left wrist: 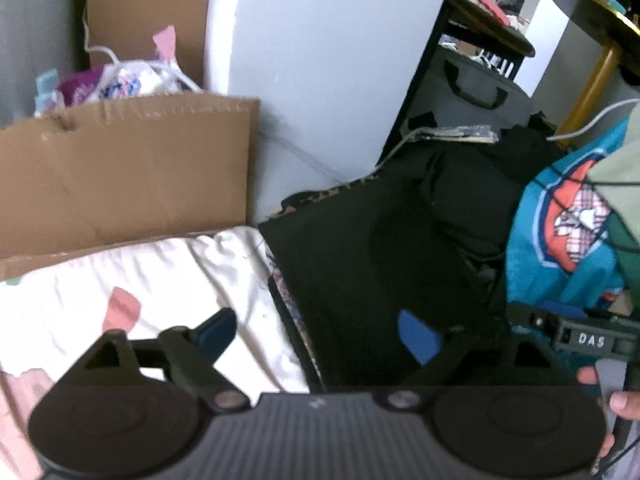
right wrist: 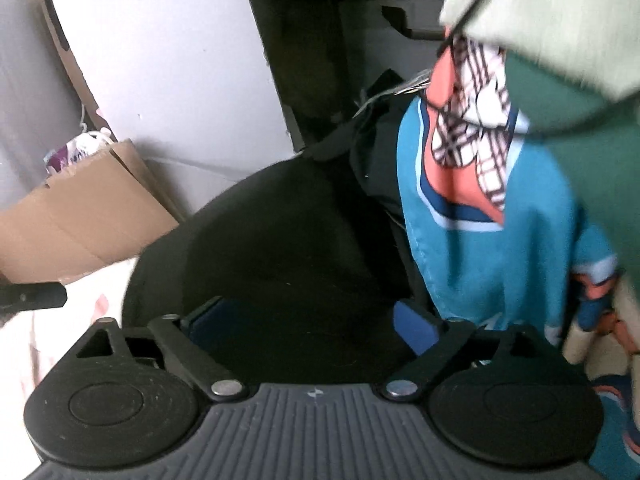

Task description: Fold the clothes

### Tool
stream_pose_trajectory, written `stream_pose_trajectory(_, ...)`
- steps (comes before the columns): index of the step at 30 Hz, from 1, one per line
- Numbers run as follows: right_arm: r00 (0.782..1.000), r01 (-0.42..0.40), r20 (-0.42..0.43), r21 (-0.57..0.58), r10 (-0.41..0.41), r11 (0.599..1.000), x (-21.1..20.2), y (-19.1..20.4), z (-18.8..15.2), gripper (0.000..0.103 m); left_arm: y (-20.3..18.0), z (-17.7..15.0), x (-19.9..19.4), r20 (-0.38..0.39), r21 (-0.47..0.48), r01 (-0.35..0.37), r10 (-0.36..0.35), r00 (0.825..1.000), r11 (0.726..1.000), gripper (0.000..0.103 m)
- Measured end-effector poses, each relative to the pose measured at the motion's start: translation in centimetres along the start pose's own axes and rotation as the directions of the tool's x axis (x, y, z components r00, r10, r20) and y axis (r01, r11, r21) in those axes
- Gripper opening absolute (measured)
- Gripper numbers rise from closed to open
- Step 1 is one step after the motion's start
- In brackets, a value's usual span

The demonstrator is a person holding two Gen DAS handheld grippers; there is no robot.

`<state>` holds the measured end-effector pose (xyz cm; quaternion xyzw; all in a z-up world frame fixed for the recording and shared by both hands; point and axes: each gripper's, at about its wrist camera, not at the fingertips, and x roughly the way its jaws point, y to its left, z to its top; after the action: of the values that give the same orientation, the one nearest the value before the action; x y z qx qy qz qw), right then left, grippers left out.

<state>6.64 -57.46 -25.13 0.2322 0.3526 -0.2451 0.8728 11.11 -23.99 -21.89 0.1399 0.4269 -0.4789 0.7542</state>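
The left gripper (left wrist: 318, 334) is held wide open, nothing gripped, above the edge where a black garment (left wrist: 380, 248) meets a white sheet (left wrist: 160, 280). The right gripper (right wrist: 314, 324) is likewise spread apart and empty over the black garment (right wrist: 272, 248). A teal printed garment (right wrist: 492, 240) is seen just beside it, a cardboard box (left wrist: 128, 176) behind.
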Motion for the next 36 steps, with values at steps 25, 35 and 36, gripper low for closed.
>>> stream_pose_trajectory(25, 0.992, -0.039, -0.121, 0.008, 0.04, 0.999, -19.5, 5.2, 7.7, 0.102, -2.1, 2.9, -23.4, -0.003, -0.08, -0.191, 0.191, 0.981, 0.978, 0.103)
stream_pose_trajectory(35, 0.983, -0.034, -0.18, -0.036, 0.027, 0.999, -26.4, 8.0, 10.6, 0.102, -1.8, 2.8, -33.3, 0.005, -0.111, -0.223, 0.225, 0.974, 0.969, 0.103)
stream_pose_trajectory(36, 0.981, -0.029, -0.191, -0.044, 0.02, 0.999, -27.0, 8.3, 10.7, 0.102, -1.6, 2.8, -34.3, 0.004, -0.118, -0.222, 0.224, 0.975, 0.968, 0.103)
